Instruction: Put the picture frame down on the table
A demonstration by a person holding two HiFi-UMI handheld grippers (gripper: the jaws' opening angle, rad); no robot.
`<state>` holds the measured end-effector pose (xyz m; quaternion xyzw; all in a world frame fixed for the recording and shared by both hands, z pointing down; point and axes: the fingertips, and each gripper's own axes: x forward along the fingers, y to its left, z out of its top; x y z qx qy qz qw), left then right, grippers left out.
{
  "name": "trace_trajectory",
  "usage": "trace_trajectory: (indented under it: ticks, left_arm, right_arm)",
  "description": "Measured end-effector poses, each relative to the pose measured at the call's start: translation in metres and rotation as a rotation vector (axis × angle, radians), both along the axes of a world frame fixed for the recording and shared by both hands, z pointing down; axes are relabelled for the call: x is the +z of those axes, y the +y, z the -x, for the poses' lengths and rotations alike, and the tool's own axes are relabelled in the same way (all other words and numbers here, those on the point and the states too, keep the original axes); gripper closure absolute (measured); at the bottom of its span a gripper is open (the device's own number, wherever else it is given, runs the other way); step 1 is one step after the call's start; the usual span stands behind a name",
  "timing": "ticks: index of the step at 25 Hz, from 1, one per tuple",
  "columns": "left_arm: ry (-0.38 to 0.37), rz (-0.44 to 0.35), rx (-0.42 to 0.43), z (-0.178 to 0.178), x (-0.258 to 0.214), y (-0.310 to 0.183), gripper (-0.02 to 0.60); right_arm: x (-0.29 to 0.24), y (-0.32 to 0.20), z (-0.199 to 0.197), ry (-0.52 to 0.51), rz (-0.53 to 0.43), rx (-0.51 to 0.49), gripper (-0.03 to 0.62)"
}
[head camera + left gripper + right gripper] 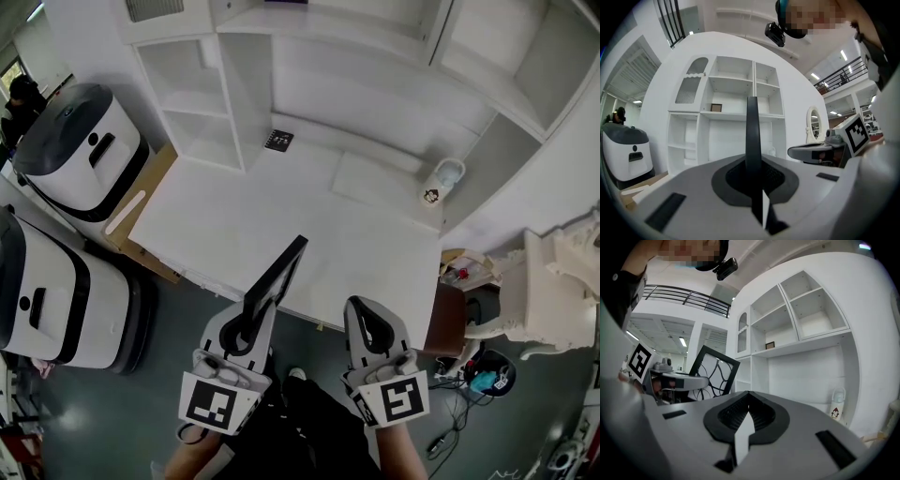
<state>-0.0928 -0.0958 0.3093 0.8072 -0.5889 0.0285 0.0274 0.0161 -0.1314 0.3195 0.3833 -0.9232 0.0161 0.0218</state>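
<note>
A tall white shelf unit (309, 66) with open compartments backs a broad white surface (281, 216). To the left of the surface, two rounded white-and-black machines (80, 150) stand on the floor. An ornate white piece of furniture (553, 281) stands at the right. The person stands at the near edge of the surface with both tools held level and side by side. The left gripper (246, 328) has its jaws clamped narrow on the lower part of the picture frame (277, 277). The frame is black-edged and rises upright from the jaws, its top reaching over the near edge of the surface, so it is held in the air and does not lie on the surface. The left gripper view shows the frame edge-on as a dark vertical bar (752, 136) standing between the jaws of the left gripper (752, 176). The right gripper view shows the frame's face (715, 373), white with curved black lines. The right gripper (370, 323) sits just beside the left with its jaws closed together and nothing between them (749, 401). A small bottle with a cartoon print (441, 183) stands at the far right corner of the surface, against the shelf unit. A small dark framed picture (278, 141) sits on a shelf behind the surface, well apart from the bottle.
</note>
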Motion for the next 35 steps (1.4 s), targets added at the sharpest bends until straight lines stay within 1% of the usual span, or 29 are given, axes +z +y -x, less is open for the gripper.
trace_trajectory:
  ticks: [8, 14, 16, 18, 21, 25, 29, 35]
  left_arm:
    - [0.022, 0.013, 0.133, 0.014, 0.002, -0.036, 0.569]
    - [0.027, 0.016, 0.217, 0.023, 0.004, -0.052, 0.569]
    - [0.028, 0.014, 0.244, 0.023, 0.003, -0.057, 0.569]
    - [0.031, 0.015, 0.271, 0.022, 0.003, -0.060, 0.569]
    - [0.036, 0.017, 0.311, 0.021, 0.003, -0.061, 0.569]
    - [0.050, 0.023, 0.365, 0.014, 0.004, -0.063, 0.569]
    - [0.062, 0.024, 0.420, 0.003, 0.004, -0.061, 0.569]
    - [0.050, 0.029, 0.475, -0.010, 0.005, -0.057, 0.569]
  right_arm:
    - [-0.005, -0.030, 0.028, -0.046, 0.029, 0.073, 0.591]
    - [-0.001, -0.043, 0.053, -0.047, 0.050, 0.086, 0.590]
    - [0.000, -0.046, 0.060, -0.039, 0.057, 0.078, 0.582]
    - [0.002, -0.048, 0.067, -0.030, 0.065, 0.072, 0.554]
    - [0.003, -0.049, 0.074, -0.027, 0.074, 0.072, 0.533]
    - [0.003, -0.053, 0.074, -0.052, 0.090, 0.082, 0.505]
    - [0.003, -0.055, 0.065, -0.074, 0.099, 0.104, 0.505]
    - [0.004, -0.051, 0.058, -0.091, 0.108, 0.082, 0.496]
